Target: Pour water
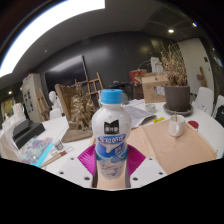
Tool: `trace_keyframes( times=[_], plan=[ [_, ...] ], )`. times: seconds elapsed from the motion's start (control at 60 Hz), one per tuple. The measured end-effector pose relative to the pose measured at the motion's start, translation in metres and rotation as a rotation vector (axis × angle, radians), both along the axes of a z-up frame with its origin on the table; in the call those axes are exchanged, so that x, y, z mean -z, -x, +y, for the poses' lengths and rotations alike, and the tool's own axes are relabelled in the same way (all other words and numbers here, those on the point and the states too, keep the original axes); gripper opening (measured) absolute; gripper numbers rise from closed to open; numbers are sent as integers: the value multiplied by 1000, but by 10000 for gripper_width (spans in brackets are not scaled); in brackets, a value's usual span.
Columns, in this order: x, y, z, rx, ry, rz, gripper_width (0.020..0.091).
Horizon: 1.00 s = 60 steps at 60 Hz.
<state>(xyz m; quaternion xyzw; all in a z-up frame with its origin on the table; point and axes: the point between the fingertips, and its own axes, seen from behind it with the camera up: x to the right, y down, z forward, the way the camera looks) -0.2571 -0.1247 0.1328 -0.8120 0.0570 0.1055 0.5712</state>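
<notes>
A clear water bottle with a blue cap and a white and blue label stands upright between my fingers. My gripper is shut on the water bottle, the magenta pads pressing on its lower half from both sides. The bottle looks lifted above the white table, though its base is hidden by the fingers. A small white cup stands on the table beyond and to the right of the bottle.
A tan board lies on the table to the right. A black tray and a bluish packet lie at the left. A dark pot with dry twigs stands behind the cup. Wooden shelves rise further back.
</notes>
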Motion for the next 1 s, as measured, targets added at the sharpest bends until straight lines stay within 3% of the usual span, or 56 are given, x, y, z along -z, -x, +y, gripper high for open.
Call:
trace_keyframes(
  times=[0.217,0.367,0.8,1.0],
  plan=[
    [-70,-46,70,47,-5,596,360],
    [-82,-93,118,94,39,1054,358],
    [-20,-176,185,240,164,1758,361],
    [-15,-177,186,224,199,1739,363]
  ],
)
